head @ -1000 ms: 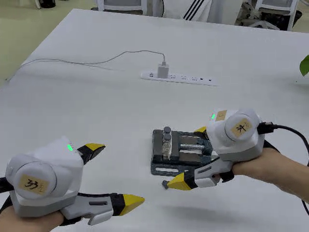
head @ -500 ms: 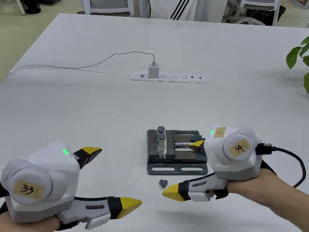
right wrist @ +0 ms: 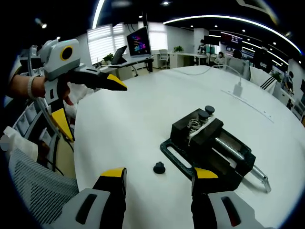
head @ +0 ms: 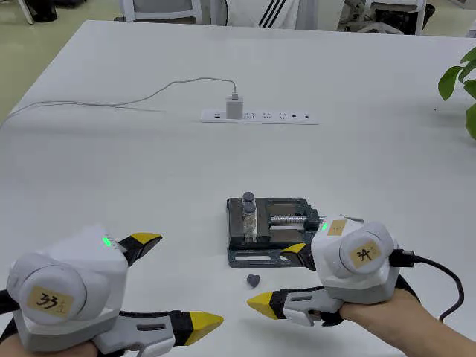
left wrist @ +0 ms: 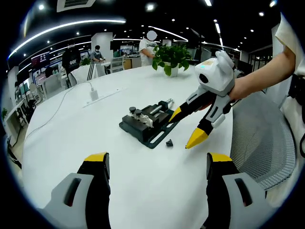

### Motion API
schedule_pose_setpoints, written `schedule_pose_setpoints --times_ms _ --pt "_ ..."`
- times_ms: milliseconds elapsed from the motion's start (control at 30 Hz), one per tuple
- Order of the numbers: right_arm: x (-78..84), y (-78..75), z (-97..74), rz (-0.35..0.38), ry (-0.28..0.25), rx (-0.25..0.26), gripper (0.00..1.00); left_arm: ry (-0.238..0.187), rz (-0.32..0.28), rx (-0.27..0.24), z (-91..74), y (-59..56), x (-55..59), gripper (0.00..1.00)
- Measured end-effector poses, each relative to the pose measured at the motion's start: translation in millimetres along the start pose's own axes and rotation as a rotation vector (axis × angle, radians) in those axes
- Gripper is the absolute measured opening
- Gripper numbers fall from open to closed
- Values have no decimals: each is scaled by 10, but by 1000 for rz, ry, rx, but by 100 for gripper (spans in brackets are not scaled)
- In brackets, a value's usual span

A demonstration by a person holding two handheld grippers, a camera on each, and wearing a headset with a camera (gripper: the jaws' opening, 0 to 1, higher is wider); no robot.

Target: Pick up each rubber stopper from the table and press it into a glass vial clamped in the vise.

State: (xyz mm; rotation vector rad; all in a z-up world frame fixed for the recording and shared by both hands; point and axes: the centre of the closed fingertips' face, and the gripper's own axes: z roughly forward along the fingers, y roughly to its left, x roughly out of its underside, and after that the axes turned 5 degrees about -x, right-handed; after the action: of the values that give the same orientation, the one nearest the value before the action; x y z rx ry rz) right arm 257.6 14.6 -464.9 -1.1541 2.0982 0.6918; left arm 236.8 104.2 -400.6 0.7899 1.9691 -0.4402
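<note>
Dark rubber stopper [head: 253, 280] lies lower centre, near the vise [head: 284, 212]. Your right gripper [head: 271, 277] is empty, jaws apart: straddle the stopper squarely and close gently. Left gripper [head: 183, 281] is likewise apart.

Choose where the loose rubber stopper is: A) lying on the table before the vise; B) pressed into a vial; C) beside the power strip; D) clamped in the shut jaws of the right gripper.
A: the stopper lies on the table in front of the vise, and the right gripper has its jaws open.
</note>
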Motion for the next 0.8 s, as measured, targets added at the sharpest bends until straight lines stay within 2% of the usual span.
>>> schedule_pose_setpoints --times_ms 200,367,567,800 --pt "80 27 83 23 10 0 39 1 -6 3 9 -25 27 82" --pt "78 12 123 26 4 12 27 -1 -14 3 16 -34 36 82" --pt "79 -25 166 37 4 22 19 1 -22 0 18 -34 58 82" --pt "81 -39 206 34 8 28 14 4 -30 0 20 -45 83 82"
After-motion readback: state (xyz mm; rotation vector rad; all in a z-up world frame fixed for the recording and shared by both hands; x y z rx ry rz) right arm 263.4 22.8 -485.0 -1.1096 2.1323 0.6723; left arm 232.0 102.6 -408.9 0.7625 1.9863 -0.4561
